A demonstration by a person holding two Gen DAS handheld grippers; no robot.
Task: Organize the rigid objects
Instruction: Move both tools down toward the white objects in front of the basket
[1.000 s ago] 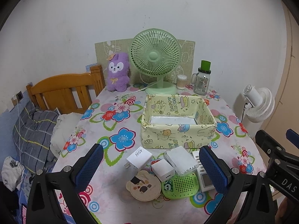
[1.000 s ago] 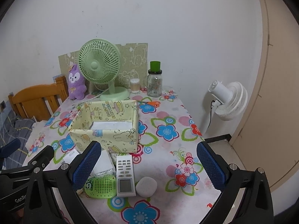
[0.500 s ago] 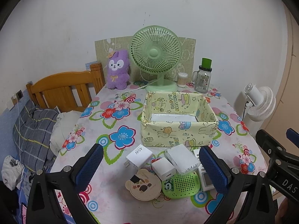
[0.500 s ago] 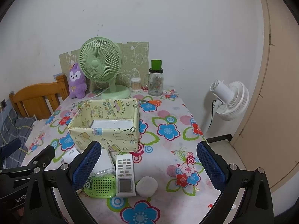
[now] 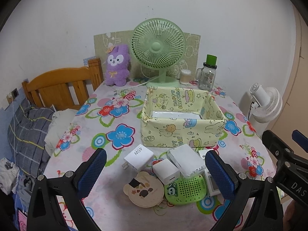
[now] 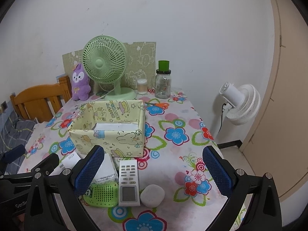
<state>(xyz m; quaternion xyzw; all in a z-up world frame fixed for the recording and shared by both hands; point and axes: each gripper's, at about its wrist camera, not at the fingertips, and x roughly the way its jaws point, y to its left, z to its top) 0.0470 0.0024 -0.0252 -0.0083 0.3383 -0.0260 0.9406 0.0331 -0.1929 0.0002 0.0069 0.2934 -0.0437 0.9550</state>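
Both my tongs, left gripper [image 5: 154,170] and right gripper [image 6: 152,167], gape empty; near clutter awaits the far yellow box [image 5: 182,132].

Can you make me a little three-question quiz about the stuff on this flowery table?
1. True or false: the yellow cartoon-print fabric box stands between the green desk fan and the white remote control.
2. Which lies right beside the remote control? A) purple plush bunny B) round white pebble-shaped gadget C) glass jar with green lid
3. Fill in: the left gripper and right gripper both have their blue-padded jaws ____.

Key: 1 true. 2 B, the gadget. 3 open, holding nothing.
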